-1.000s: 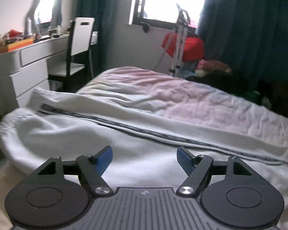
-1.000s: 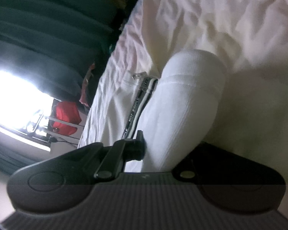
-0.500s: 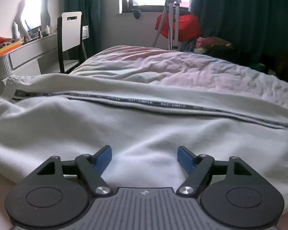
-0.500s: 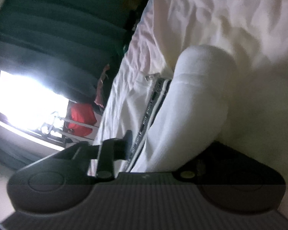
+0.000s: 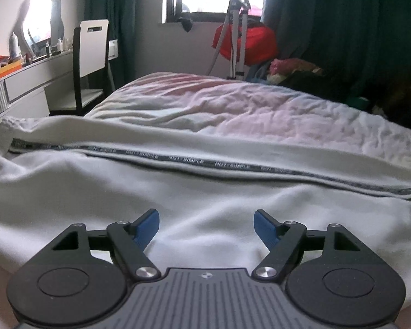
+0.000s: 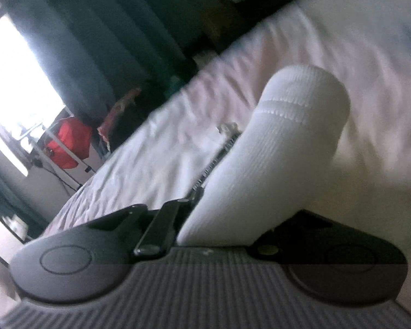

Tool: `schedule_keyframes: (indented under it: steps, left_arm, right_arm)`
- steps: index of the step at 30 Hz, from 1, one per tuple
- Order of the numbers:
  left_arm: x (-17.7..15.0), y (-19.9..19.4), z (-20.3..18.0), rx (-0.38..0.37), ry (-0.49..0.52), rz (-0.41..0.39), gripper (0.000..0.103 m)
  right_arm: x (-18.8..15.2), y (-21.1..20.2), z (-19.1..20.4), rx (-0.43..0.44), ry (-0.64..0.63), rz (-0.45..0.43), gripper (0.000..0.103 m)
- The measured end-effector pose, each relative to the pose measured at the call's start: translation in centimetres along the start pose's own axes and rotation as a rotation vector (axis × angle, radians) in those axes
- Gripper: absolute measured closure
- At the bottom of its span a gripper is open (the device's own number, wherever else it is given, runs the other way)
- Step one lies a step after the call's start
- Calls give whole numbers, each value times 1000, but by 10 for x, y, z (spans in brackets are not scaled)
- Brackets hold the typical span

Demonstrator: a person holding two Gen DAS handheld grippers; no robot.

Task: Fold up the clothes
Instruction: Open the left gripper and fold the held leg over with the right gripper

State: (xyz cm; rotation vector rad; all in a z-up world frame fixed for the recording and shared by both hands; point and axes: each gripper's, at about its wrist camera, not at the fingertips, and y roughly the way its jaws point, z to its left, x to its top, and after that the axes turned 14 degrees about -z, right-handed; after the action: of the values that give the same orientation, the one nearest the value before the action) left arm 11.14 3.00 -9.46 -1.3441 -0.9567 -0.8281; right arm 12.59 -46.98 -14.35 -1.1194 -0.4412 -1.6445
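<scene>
A white sweatshirt-like garment (image 5: 178, 192) with a dark lettered tape (image 5: 189, 161) along its zip lies spread across the bed (image 5: 233, 104). My left gripper (image 5: 206, 224) hovers low over its near part, open, blue pads wide apart with nothing between them. In the right wrist view my right gripper (image 6: 224, 213) is rolled sideways and its jaws are closing on the garment's white ribbed cuff (image 6: 287, 126), which stands up out of them and hides the fingertips. The zip tape (image 6: 219, 156) runs beside the cuff.
A white-backed chair (image 5: 91, 52) and a cluttered dresser (image 5: 27, 82) stand left of the bed. A metal stand (image 5: 237, 27) with a red bag (image 5: 249, 44) is under the window. Dark curtains (image 5: 342, 27) and piled clothes (image 5: 293, 68) are at the far right.
My left gripper has sunk closer to the garment, still open. The right gripper has rolled and lifted with the cuff; its jaws widened briefly, then came back together on it.
</scene>
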Motion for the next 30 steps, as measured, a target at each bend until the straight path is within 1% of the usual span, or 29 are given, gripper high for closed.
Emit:
schedule_keyframes:
  steps: [4, 8, 9, 11, 15, 17, 20, 22, 23, 24, 25, 26, 30]
  left_arm:
    - [7, -5, 8, -22, -45, -32, 25]
    - [13, -10, 19, -29, -107, -58, 22]
    - [15, -11, 22, -28, -120, -65, 22]
    - [16, -14, 27, -29, -139, -79, 22]
    - [19, -21, 34, -21, -155, -119, 22]
    - [19, -22, 37, -15, -160, -120, 21]
    - [18, -22, 39, -19, -175, -114, 21]
    - [18, -23, 41, -19, -183, -115, 21]
    - [18, -23, 41, -20, -182, -117, 21]
    - [18, -23, 41, -21, -182, -119, 21]
    - [17, -23, 40, -24, -183, -120, 21]
    - [17, -22, 40, -28, -185, -120, 21]
    - [16, -21, 37, -56, -194, -119, 21]
  right_arm:
    - [10, -26, 51, 64, -261, -143, 91]
    - [1, -53, 107, 108, -517, -267, 91]
    - [-5, -60, 122, 125, -584, -295, 91]
    - [-25, -74, 153, 186, -718, -337, 91]
    - [-90, -98, 206, 341, -996, -366, 91]
    - [-126, -111, 218, 433, -1107, -350, 91]
    - [-179, -127, 221, 586, -1233, -282, 91]
    - [-210, -136, 217, 682, -1307, -194, 91]
    - [-222, -142, 215, 715, -1343, -159, 91]
    - [-231, -148, 212, 726, -1372, -144, 91]
    - [-235, -152, 210, 723, -1382, -142, 91]
    - [-232, -152, 208, 716, -1363, -136, 91]
    - [-209, -153, 210, 720, -1271, -139, 90]
